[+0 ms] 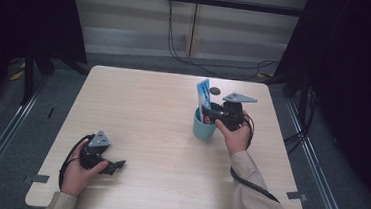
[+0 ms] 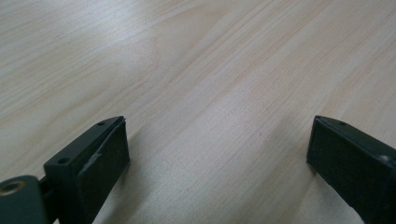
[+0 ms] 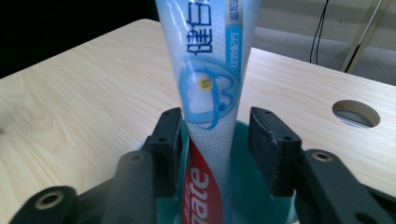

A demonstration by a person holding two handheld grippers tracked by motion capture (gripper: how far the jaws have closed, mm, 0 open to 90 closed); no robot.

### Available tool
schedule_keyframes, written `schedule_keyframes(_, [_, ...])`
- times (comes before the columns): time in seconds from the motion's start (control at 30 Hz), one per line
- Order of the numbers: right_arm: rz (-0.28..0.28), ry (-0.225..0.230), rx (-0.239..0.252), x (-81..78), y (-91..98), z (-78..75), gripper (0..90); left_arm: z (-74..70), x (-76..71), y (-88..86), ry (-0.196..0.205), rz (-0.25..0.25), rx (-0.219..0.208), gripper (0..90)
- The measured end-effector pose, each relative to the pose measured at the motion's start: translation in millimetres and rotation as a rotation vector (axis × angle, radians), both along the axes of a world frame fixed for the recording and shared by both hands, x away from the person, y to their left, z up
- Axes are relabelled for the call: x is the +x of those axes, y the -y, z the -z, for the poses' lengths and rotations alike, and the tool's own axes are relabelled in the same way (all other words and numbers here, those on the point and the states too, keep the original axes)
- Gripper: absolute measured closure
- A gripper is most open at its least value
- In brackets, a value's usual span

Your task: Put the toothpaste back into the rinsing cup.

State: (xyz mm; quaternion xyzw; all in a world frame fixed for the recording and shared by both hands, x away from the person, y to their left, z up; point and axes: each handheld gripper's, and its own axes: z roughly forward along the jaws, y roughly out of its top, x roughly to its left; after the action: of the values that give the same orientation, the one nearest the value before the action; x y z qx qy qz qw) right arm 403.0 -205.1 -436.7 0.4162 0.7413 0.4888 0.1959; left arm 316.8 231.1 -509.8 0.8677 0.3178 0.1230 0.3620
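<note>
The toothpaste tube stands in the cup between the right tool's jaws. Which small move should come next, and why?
Probably draw the right tool back and up, away from the toothpaste tube. The tube already stands in the teal cup, and a gap shows beside the right-hand jaw, so the hold looks released. The left tool rests open on the table.

Pale wooden table (image 1: 161, 127) under teal cup (image 1: 203, 129)

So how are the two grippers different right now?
The right gripper is up at the teal cup, fingers on both sides of a toothpaste tube; the left gripper sits low over bare table. The right fingers are close together, the left spread wide. Both are black and hand-held.
</note>
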Motion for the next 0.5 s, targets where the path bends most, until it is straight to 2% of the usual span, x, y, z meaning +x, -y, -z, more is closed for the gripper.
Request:
schedule_keyframes(0.33, [-0.001, -0.021, 0.009, -2.4, 4.3, -5.1, 42.6, 0.1, -0.1, 0.2, 0.0, -0.003, -0.004, 5.2])
schedule_keyframes(0.5, [0.0, -0.03, -0.007, -3.8, 6.1, -6.6, 35.7, 0.1, -0.1, 0.2, 0.0, -0.004, -0.005, 5.2])
